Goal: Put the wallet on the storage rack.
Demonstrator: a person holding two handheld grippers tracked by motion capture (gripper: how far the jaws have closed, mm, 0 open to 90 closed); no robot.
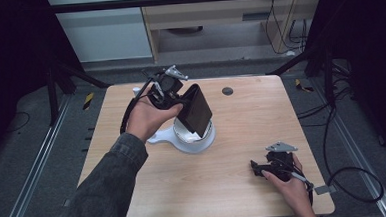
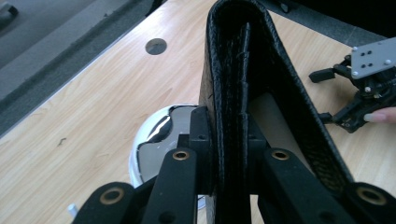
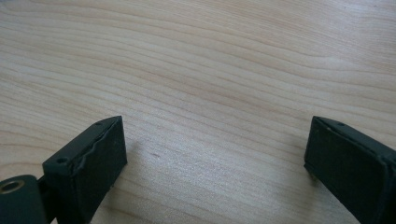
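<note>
A: High view first. Left gripper (image 1: 178, 102) is clamped on a black wallet (image 1: 195, 110), held tilted in the air just above the white bowl-shaped stand (image 1: 195, 137) mid-table. Right gripper (image 1: 260, 168) rests low near the front right of the wooden table (image 1: 251, 115), well apart from the wallet.

B: Risk?

A: I'd say a slip. The grip looks to sit near one edge, so the wallet hangs out past the jaws; a quick tilt could swing it out, or knock it against the stand's rim.

B: Left gripper view?

A: Shows what the top camera can't: the wallet (image 2: 243, 84) is folded, seen edge-on, and the jaws pinch one side of the fold while the other flap splays open. That loose flap could catch on the stand (image 2: 154, 140) below. The other gripper (image 2: 362, 93) sits farther off, a fingertip on it.

B: Right gripper view?

A: Right gripper (image 3: 215, 154) jaws spread wide, nothing between them, bare wood grain (image 3: 210, 70) underneath. The high view is too small to settle that gap; this one does. No help ready if the wallet drops.
</note>
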